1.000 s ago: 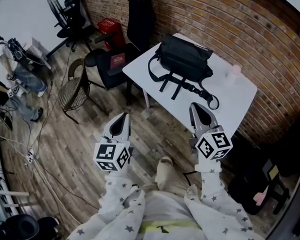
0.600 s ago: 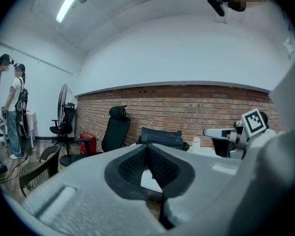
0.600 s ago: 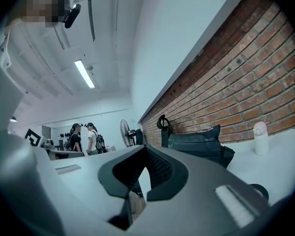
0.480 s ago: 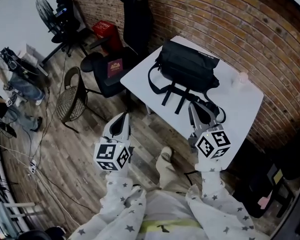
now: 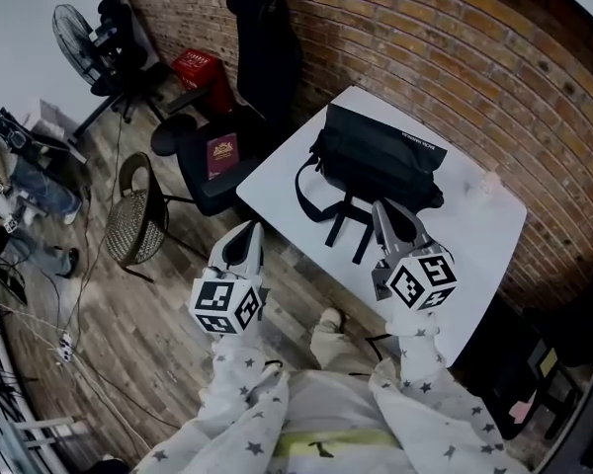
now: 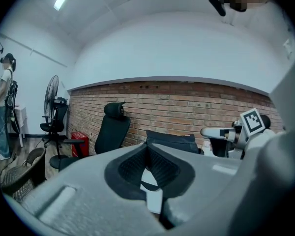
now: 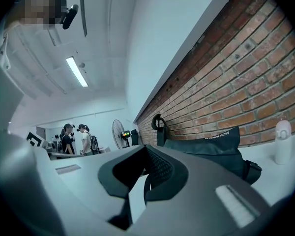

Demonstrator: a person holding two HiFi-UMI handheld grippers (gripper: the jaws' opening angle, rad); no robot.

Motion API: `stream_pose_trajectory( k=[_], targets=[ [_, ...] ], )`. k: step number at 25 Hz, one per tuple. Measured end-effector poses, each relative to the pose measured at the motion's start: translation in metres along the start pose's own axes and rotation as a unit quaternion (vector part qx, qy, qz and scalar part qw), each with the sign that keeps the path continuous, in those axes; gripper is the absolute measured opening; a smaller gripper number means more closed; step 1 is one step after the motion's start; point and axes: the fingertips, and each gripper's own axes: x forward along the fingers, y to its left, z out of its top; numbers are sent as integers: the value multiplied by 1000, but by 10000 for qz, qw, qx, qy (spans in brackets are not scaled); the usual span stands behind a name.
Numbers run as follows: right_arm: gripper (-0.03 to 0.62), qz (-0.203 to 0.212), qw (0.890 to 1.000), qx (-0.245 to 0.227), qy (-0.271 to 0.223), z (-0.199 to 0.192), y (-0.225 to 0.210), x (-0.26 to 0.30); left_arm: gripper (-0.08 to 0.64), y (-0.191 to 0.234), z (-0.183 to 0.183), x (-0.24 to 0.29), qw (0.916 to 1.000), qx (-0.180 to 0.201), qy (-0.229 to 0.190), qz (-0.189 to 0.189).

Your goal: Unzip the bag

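Observation:
A black bag lies on the white table by the brick wall, its straps trailing toward the front edge. My right gripper is shut and empty, its tips above the straps just short of the bag. My left gripper is shut and empty, over the floor left of the table corner. The left gripper view shows the bag beyond the shut jaws of the left gripper. In the right gripper view the bag sits close behind the right gripper.
A pale bottle stands on the table right of the bag. A black office chair, a low chair holding a red book and a wicker chair crowd the table's left side. People stand far left.
I have stepped toward the table; the bag now lies nearer both grippers. The right gripper's tips have come over the table's front edge and the straps. Both jaws stayed shut.

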Motion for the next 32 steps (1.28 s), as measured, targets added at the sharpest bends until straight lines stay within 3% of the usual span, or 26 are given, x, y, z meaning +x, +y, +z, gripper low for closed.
stream_pose_trajectory(
  k=[9, 18, 26, 32],
  targets=[
    [6, -43, 9999, 101, 88, 0, -24, 45, -2, 21, 7, 55, 9998, -56, 48, -211],
    [6, 232, 9993, 139, 277, -15, -36, 75, -2, 10, 10, 114, 9971, 109, 212, -725],
    [6, 485, 9965, 350, 586, -49, -27, 102, -2, 11, 5, 160, 9900, 273, 465, -1300],
    [39, 232, 9942, 661, 819, -86, -30, 133, 17, 18, -1, 200, 9809, 216, 640, -1825]
  ],
)
